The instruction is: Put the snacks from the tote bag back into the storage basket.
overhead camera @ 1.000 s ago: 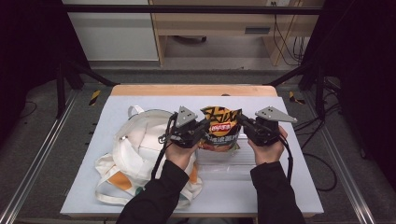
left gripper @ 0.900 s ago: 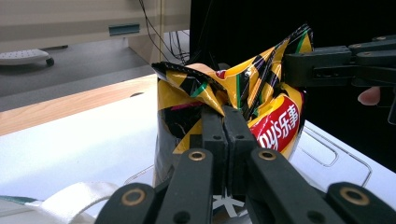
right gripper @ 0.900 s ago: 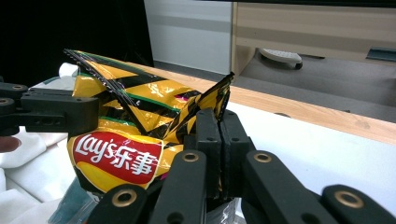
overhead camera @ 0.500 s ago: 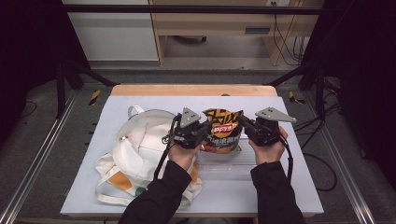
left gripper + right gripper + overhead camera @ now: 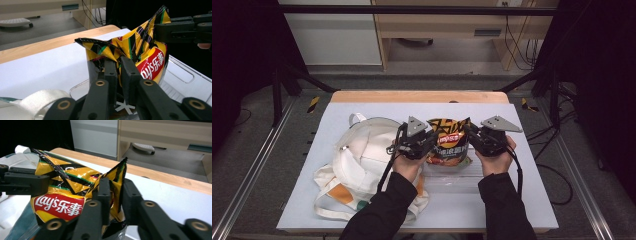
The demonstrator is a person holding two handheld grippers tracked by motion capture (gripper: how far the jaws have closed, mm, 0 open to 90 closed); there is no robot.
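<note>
Two grippers are flanking one chip bag (image 5: 448, 141), which is standing upright over a clear tray (image 5: 460, 176) near the middle of the white table (image 5: 522, 190) — you are holding your left gripper (image 5: 428, 143) at its left top corner and your right gripper (image 5: 470, 135) at its right top corner. Both sets of jaws have just been easing apart and are standing narrow, with crumpled foil between them — in the left gripper view the pads are lying close against the foil, while in the right gripper view a gap is showing beside it. Beside your left hand (image 5: 404, 165), a white tote bag (image 5: 362, 160) is lying on the table.
</note>
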